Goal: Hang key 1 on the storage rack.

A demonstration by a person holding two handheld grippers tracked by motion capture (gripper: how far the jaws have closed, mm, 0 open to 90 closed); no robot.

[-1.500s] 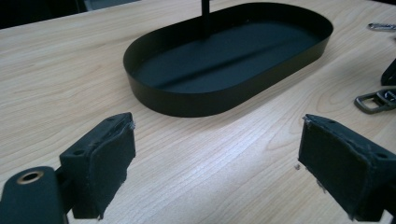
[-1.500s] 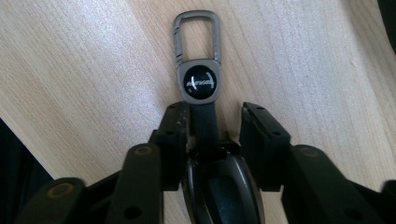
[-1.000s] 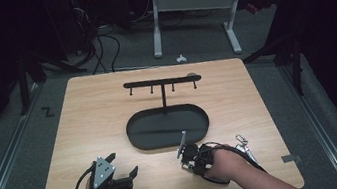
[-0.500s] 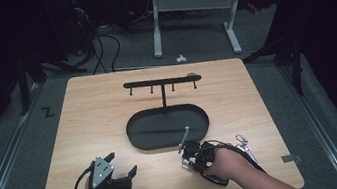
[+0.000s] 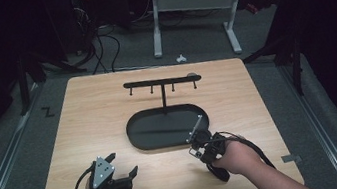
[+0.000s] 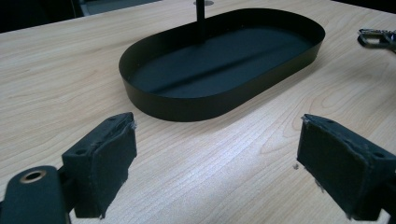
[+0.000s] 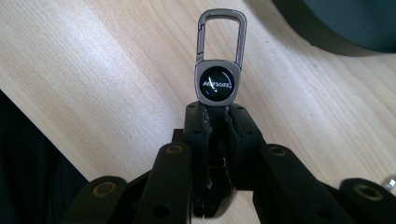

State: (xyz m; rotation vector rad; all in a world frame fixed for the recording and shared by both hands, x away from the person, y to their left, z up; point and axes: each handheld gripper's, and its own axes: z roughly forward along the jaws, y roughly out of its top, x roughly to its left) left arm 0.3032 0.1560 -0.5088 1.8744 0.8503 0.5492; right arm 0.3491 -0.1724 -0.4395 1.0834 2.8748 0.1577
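Right gripper view: the key ring (image 7: 219, 70) is pinched by its low end in the clenched fingers of the right gripper (image 7: 216, 119) above the counter (image 7: 93, 60), clip up for the hook stand (image 5: 160, 82), while the left gripper (image 6: 215, 163) is kept released.

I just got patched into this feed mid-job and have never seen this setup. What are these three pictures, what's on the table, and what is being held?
A person at a wooden table holds a two-jaw tool in each hand. One picture looks down from above; the other two come from cameras riding on each tool. The left gripper rests near the table's front edge, jaws open, nothing between them. The right gripper is shut on a metal keychain with a carabiner clip, which sticks out past its jaws. On the table stands a black oval tray with a post carrying a hook bar.
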